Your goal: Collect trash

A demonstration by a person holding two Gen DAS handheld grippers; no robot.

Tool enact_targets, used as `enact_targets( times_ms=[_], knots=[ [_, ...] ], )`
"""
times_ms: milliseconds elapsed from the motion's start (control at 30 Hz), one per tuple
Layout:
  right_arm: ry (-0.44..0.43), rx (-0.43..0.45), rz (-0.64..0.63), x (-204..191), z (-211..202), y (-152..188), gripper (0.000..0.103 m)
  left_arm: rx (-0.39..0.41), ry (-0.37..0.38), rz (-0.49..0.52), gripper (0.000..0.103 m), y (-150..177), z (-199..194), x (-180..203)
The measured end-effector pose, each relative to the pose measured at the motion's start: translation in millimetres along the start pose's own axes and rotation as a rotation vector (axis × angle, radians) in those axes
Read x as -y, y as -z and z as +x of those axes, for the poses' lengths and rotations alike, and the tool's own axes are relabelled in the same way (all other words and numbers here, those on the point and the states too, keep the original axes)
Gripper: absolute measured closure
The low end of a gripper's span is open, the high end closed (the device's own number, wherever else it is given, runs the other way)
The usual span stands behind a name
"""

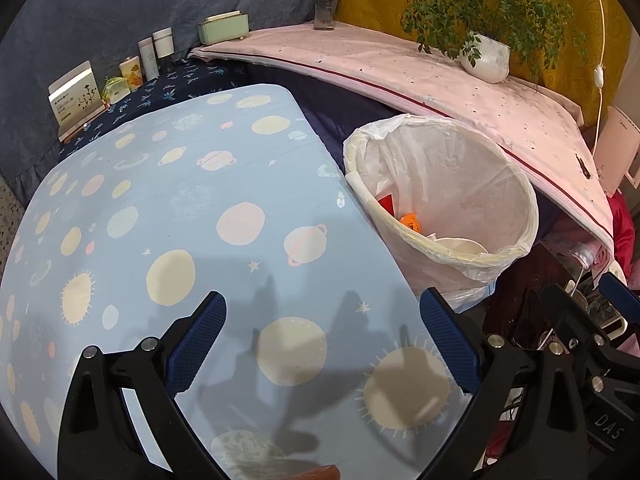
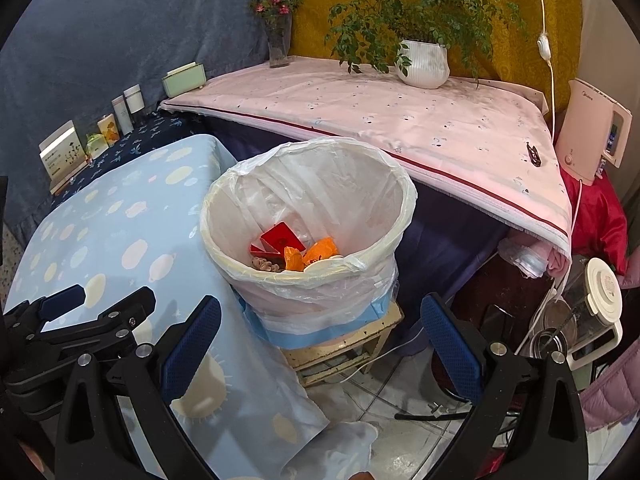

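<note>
Two grippers, both spread wide and holding nothing.

Left gripper (image 1: 320,344) low in frame over the blue planet-print cloth (image 1: 192,216); right gripper (image 2: 320,344) low in frame below the lined trash bin (image 2: 308,216). Bin at frame centre on a small stool (image 2: 352,340), beside the cloth, containing red packaging (image 2: 280,238) and orange wrappers (image 2: 320,254).

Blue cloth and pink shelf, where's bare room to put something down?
The blue cloth is bare between the boxes at the wall and the bin. The pink shelf is bare between vase and pot. The floor right of the bin is crowded.
</note>
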State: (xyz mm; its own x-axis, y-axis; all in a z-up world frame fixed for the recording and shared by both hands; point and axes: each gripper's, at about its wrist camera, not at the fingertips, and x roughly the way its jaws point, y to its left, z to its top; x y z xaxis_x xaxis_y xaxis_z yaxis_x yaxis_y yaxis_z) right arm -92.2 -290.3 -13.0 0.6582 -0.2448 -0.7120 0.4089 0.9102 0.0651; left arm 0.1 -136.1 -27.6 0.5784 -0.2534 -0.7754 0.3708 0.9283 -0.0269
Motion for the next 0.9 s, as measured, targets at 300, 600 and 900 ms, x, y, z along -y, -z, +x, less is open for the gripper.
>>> enact_targets(
  times_ms=[300,600,900],
  knots=[
    [-0.008,0.004,-0.006,-2.1,-0.2,-1.2,0.007,0.007,-0.015,-0.008,0.010,-0.7,-0.4,0.4],
    [-0.006,0.002,-0.018,-3.9,0.4,0.0,0.007,0.003,-0.034,-0.025,0.010,-0.5,0.0,-3.1],
    [-0.004,-0.003,-0.019,-3.2,2.0,1.4,0.007,0.013,-0.044,-0.017,0.010,-0.9,-2.4,-2.9]
  ],
)
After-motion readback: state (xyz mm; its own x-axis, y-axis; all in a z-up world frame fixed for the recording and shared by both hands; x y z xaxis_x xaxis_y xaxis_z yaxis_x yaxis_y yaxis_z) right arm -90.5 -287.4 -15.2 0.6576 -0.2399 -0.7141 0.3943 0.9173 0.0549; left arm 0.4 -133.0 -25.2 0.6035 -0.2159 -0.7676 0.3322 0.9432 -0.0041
